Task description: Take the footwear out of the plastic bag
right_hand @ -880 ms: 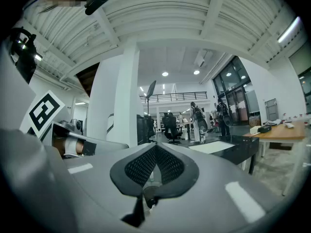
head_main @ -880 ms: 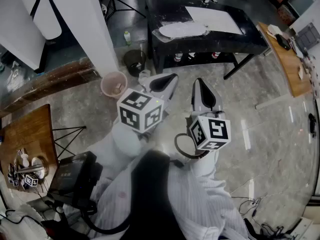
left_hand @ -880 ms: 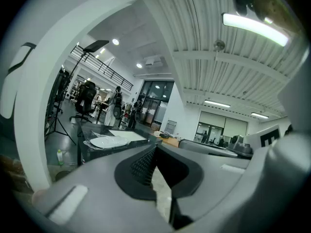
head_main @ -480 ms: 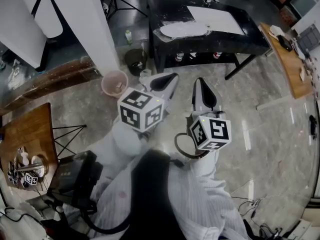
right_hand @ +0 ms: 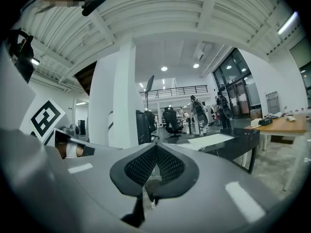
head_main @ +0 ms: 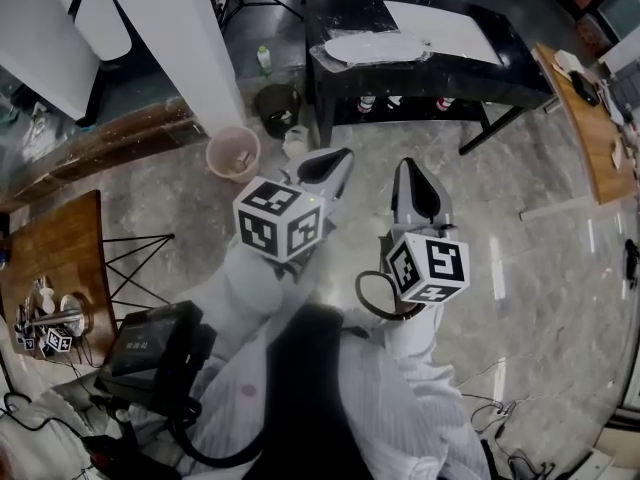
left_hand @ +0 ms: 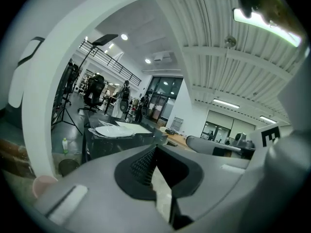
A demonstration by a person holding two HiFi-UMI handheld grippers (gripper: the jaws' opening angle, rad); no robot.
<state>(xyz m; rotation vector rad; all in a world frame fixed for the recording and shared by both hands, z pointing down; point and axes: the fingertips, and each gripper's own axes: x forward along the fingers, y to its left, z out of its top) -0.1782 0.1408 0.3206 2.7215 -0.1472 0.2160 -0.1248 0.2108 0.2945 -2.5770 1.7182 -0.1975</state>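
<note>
A pale, flat plastic bag (head_main: 375,46) lies on a black table (head_main: 520,76) across the room, beside a white sheet (head_main: 445,30). What the bag holds cannot be made out. I hold both grippers up in front of my body, far short of the table. The left gripper (head_main: 335,158) is shut with nothing between its jaws. The right gripper (head_main: 412,168) is shut and empty too. The left gripper view has the left gripper (left_hand: 154,152) pointing toward the plastic bag (left_hand: 114,131). The right gripper view shows the right gripper (right_hand: 155,149) with its pads pressed together and the black table (right_hand: 233,140) beyond.
A pink bucket (head_main: 232,153) and a dark bin (head_main: 277,106) stand on the marble floor before the table, next to a white pillar (head_main: 175,38). Wooden tables sit at the right (head_main: 590,118) and left (head_main: 50,268). A black case (head_main: 150,348) is near my left side.
The view has shifted a little, so the table and bucket sit slightly higher in the head view. Both grippers stay shut and keep their places in front of me.
</note>
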